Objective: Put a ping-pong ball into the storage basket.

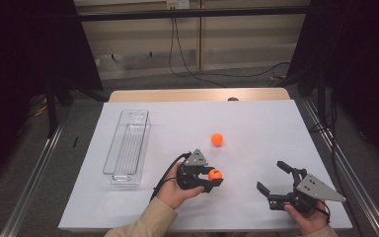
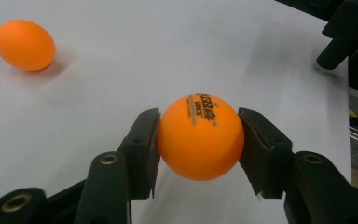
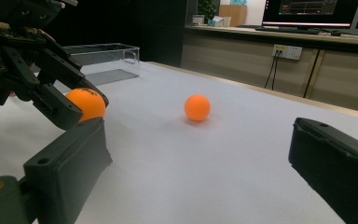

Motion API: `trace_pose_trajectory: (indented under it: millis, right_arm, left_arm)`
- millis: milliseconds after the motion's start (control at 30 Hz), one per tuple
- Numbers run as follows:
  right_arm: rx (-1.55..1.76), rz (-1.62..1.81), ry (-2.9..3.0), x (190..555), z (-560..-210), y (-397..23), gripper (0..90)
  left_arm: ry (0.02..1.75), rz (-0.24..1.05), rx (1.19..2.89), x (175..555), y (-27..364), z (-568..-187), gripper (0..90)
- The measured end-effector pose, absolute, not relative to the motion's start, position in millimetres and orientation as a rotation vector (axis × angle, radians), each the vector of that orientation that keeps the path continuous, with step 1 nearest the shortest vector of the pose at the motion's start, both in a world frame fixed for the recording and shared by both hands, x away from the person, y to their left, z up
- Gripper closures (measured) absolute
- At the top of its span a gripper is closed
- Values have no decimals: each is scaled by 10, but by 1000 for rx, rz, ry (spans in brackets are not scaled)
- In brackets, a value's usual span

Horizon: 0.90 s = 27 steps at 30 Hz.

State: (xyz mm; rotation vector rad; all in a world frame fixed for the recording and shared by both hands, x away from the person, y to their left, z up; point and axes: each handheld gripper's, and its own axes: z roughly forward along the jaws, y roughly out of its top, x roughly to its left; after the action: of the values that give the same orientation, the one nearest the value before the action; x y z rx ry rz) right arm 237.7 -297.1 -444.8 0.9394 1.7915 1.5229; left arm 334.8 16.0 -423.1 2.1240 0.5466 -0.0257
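My left gripper (image 1: 215, 177) is shut on an orange ping-pong ball (image 1: 215, 174) with dark print, near the table's front middle. In the left gripper view the held ball (image 2: 200, 136) sits squeezed between both black pads (image 2: 146, 149), just above the white sheet. A second orange ball (image 1: 217, 139) lies loose on the sheet farther back; the same loose ball (image 2: 24, 45) (image 3: 197, 108) appears in both gripper views. My right gripper (image 1: 272, 177) stands open at the front right with nothing between its fingers. The right gripper view catches the left gripper (image 3: 70, 100) with its ball (image 3: 86, 103).
A clear plastic bin (image 1: 127, 145) stands lengthwise on the left part of the white sheet (image 1: 256, 123), seen too as a clear bin (image 3: 103, 63) at the back of the right gripper view. Metal rails run along both table sides.
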Motion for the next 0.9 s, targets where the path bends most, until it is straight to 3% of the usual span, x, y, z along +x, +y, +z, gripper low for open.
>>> trace_pose_trajectory:
  millis: [900]
  right_arm:
    - [937,1523,1795,2375,-4447,-2970,39]
  left_arm:
    - [589,-9,2111,3419,312,-4161,509]
